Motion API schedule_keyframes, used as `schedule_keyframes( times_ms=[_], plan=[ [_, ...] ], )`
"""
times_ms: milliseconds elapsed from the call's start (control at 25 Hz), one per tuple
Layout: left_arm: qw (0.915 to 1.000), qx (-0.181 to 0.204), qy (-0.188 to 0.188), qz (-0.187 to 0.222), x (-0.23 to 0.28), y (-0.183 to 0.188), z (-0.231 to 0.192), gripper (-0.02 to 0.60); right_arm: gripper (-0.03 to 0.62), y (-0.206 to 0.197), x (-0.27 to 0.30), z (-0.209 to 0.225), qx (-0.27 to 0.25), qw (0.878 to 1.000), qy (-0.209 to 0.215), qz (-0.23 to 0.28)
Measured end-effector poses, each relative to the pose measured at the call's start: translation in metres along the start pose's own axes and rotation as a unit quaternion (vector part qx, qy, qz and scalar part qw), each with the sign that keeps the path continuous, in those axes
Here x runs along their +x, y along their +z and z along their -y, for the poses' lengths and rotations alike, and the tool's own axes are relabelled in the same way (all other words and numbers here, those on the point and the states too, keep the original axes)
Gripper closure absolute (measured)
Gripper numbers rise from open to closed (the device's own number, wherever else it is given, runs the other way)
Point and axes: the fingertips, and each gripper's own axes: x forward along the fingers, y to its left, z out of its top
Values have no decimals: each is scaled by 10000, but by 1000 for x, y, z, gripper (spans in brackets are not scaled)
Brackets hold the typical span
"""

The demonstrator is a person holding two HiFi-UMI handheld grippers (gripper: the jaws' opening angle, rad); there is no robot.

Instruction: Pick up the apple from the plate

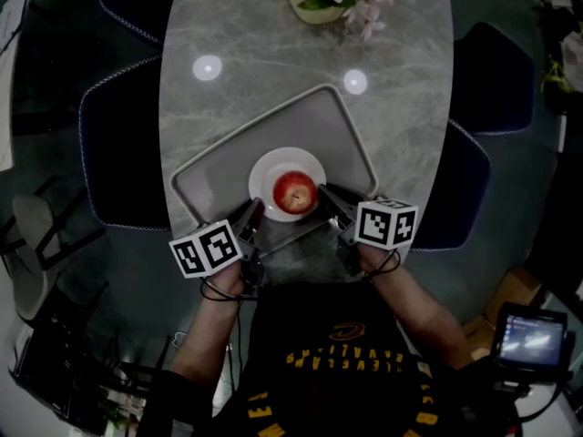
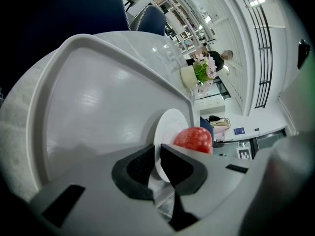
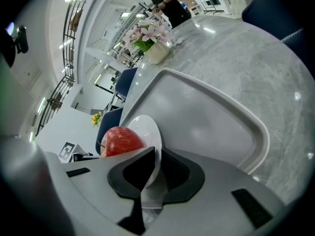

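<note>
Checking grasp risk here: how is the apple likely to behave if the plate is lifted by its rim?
The apple is round and sits loose on the shallow plate, so it would probably roll at any tilt. The left gripper and right gripper each pinch the smooth rim, which may slip.

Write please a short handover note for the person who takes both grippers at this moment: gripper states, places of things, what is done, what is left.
Left gripper: shut on the near-left rim of the white plate.
Right gripper: shut on the plate's near-right rim.
Things: the red apple sits on the plate, in no gripper; the plate is in the gray tray on the marble table.
Done: plate gripped on both sides.
Left: apple not yet picked up; one gripper probably has to let go of the rim first.
</note>
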Motion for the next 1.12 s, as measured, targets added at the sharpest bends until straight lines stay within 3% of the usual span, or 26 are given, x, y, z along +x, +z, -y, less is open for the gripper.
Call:
schedule_keyframes(
  times_ms=[800, 1120],
  plan=[
    [9984, 486, -66, -295, -3, -35, 37, 545, 545, -23, -52, 12, 298, 9985, 87, 459],
    [9969, 557, -104, -547, 3, -80, 52, 545, 545, -55, -90, 35, 575, 9964, 133, 610]
  ],
)
